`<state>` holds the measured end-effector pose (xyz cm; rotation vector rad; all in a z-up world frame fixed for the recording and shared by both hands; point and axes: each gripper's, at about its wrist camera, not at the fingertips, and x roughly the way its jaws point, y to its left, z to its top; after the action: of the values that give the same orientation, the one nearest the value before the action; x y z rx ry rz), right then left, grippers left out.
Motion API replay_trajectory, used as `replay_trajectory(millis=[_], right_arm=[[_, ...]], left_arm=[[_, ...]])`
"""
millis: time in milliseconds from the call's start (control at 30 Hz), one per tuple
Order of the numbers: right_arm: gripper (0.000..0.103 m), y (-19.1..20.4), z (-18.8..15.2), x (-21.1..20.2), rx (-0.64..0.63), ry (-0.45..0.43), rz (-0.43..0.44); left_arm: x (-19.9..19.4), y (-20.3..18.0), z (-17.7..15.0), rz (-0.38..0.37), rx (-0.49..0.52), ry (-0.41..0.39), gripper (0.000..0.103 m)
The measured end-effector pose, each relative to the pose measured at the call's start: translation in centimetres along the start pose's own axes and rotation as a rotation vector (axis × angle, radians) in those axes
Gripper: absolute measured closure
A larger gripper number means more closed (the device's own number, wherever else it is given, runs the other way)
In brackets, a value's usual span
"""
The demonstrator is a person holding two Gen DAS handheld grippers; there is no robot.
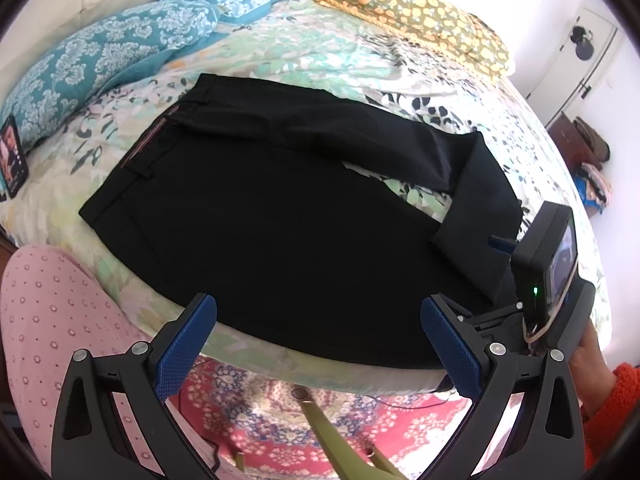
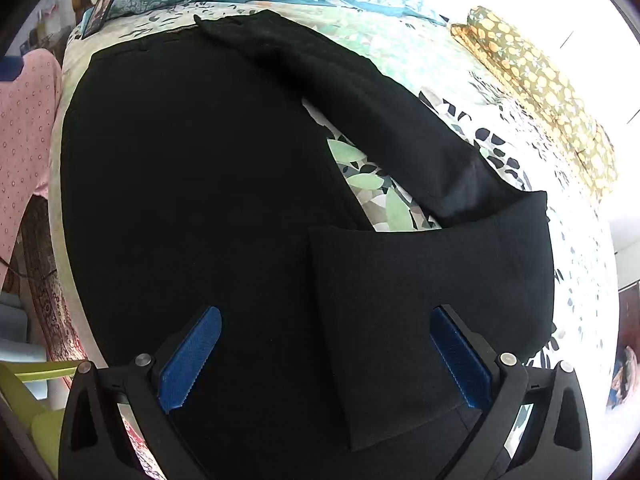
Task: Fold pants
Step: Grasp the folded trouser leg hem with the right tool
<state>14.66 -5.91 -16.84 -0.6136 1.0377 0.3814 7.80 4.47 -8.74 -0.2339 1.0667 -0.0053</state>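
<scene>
Black pants [image 1: 256, 208] lie flat on the floral bedspread [image 1: 304, 60], waistband to the left, legs running right. The far leg is bent back so its cuff end lies across the near leg [image 2: 432, 300]. My left gripper [image 1: 318, 316] is open and empty, hovering over the near edge of the pants at the bed's front. My right gripper [image 2: 326, 334] is open and empty, just above the folded-over leg end, jaws straddling its edge. The right gripper's body also shows in the left wrist view [image 1: 548, 280], at the right by the pant cuffs.
Teal patterned pillows [image 1: 104, 60] lie at the bed's left head end, a folded yellow-green blanket [image 1: 416, 12] at the far side. A phone [image 1: 12, 156] rests at the left edge. A pink dotted cloth [image 1: 44, 320], a red rug [image 1: 280, 412] and a green chair [image 1: 340, 440] are below the bed's front edge.
</scene>
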Motion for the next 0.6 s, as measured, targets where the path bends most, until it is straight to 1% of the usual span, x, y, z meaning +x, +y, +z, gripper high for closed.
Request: replay_trajectory(millis=[67,133,200,267,367,433,467,533,567,600], right_arm=[[0.0,-1.2,0.2,-0.1,0.075,-0.003,0.008],[0.0,-3.2,-0.2,0.0,0.177,0.024,0.035],[0.0,-4.6,-0.9,-0.2,0.228,0.049,0.044],[0.0,-4.2,-1.1,-0.9,0.194,0.041,0.022],[0.0,-2.6,-0.4,-0.9,0.11,0.046,0.032],[0.001,-1.0,0.5,-0.4,0.064,0.046,0.019],[0.003,-0.2,0.6,-0.2,0.051,0.044,0.004],[0.017,0.6,1.4,0.7,0.057,0.055,-0.002],[0.027,0.7,1.7,1.4,0.066,0.071,0.005],[0.03,1.0,1.9,2.0,0.069,0.088,0.007]], left_arm=[[0.0,0.0,-0.1,0.0,0.006,0.002,0.001],[-0.1,0.2,-0.1,0.001,0.0,-0.001,0.001],[-0.2,0.8,0.0,-0.002,-0.021,-0.007,0.001],[0.1,1.4,0.0,-0.006,-0.046,0.001,0.001],[1.4,2.1,0.1,-0.018,-0.086,0.05,0.001],[1.6,1.8,0.0,-0.019,-0.078,0.062,0.001],[1.6,1.5,0.0,-0.017,-0.065,0.061,0.001],[1.2,0.9,-0.1,-0.011,-0.033,0.048,0.001],[1.0,0.7,-0.2,-0.008,-0.02,0.043,0.001],[0.9,0.6,-0.3,-0.004,-0.008,0.039,0.001]])
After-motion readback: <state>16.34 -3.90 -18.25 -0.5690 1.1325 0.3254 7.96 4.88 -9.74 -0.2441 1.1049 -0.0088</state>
